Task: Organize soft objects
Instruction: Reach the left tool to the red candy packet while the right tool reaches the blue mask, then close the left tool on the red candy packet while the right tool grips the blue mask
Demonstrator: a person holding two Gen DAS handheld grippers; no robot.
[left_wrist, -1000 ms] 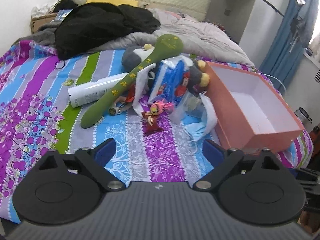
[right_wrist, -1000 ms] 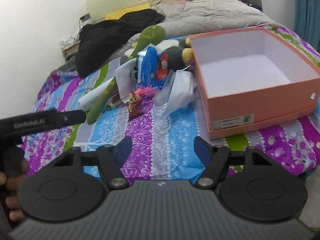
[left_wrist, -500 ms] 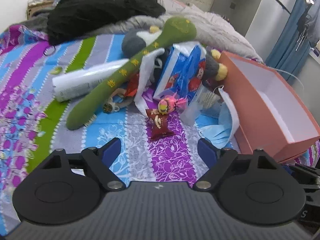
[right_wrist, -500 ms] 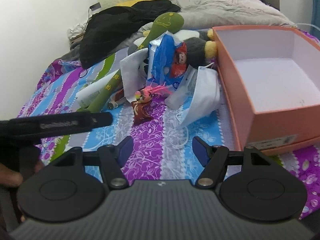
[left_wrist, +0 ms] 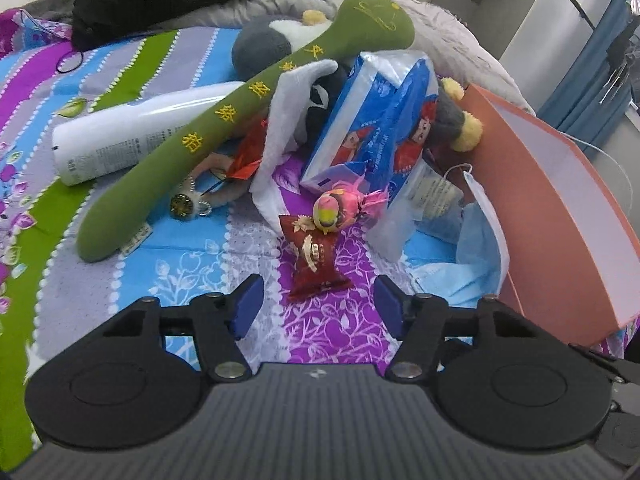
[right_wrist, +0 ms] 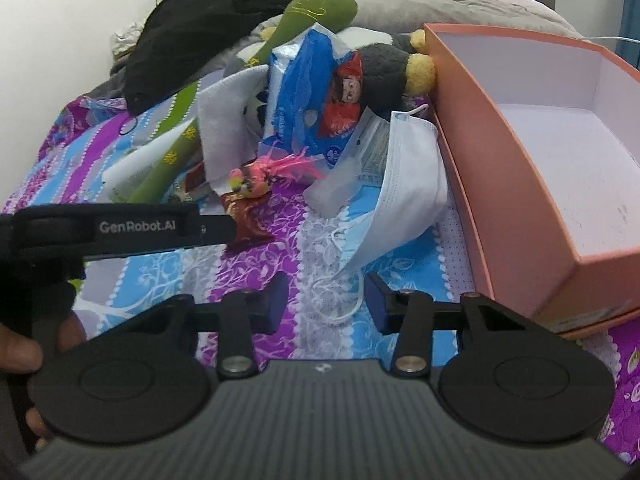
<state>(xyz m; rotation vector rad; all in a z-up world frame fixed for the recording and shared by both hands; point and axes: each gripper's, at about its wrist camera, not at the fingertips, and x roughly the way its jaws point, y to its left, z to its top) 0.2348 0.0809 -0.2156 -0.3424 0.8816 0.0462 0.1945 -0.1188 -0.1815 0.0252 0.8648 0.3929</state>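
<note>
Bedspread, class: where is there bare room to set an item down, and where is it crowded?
Free: the pink box's empty floor, and the striped bedspread this side of the green plush.
Crowded: the heap around the tissue pack, red packet and face mask.

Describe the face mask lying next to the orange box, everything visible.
The face mask is a pleated disposable one, thin fabric, white on one face and light blue on the other. It lies crumpled and partly folded on the patterned bedsheet, its far side against the orange box. A white elastic ear loop trails toward the right gripper, between its open fingers. A clear plastic packet adjoins its upper part.
</note>
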